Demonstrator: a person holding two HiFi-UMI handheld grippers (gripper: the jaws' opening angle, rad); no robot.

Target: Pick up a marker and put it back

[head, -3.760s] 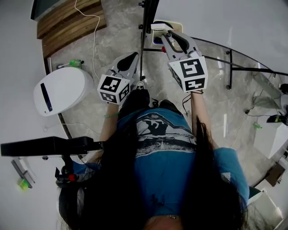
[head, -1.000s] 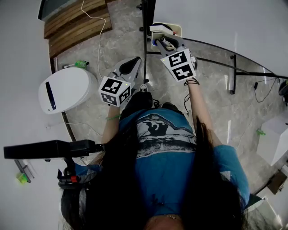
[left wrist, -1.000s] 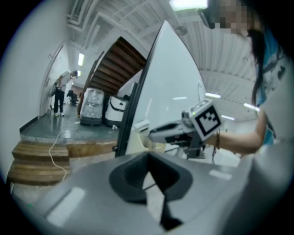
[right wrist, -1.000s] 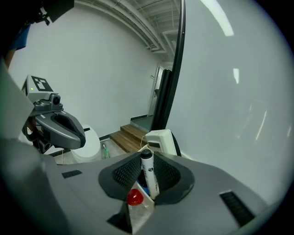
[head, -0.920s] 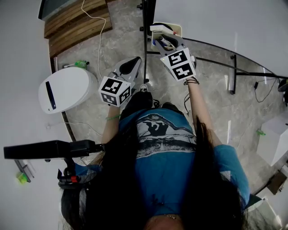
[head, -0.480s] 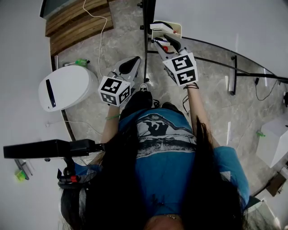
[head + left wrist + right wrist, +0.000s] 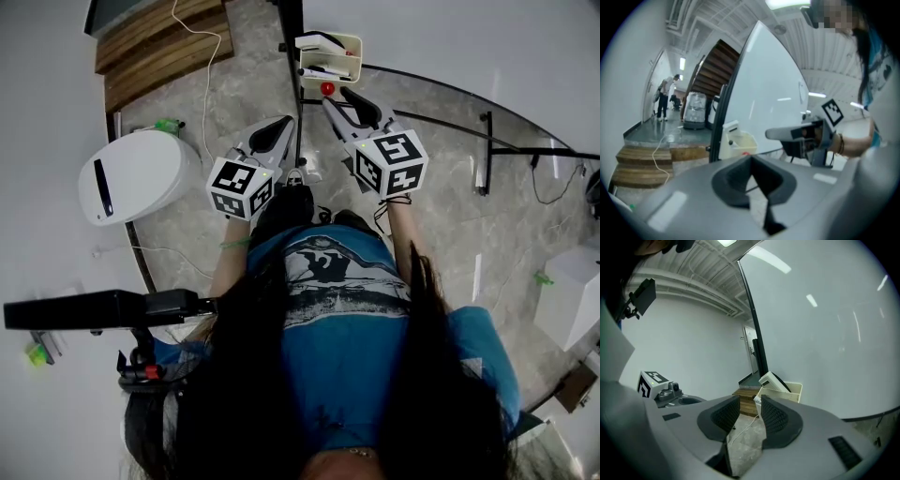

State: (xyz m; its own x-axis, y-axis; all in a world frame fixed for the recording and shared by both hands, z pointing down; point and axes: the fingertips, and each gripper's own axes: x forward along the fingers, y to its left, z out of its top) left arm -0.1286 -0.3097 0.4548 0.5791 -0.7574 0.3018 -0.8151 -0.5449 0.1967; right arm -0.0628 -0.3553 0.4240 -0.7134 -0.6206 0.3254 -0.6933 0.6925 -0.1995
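Two claws are hovering near the cream tray [image 7: 354, 49]. The right claw [image 7: 339, 97] is gaping wide, having just been opening, with nothing between its jaws. The left claw [image 7: 284, 123] is pressing together, empty. The marker [image 7: 316, 73] is lying in the tray, just beyond the right claw.

No text, label, brand or number can be read.
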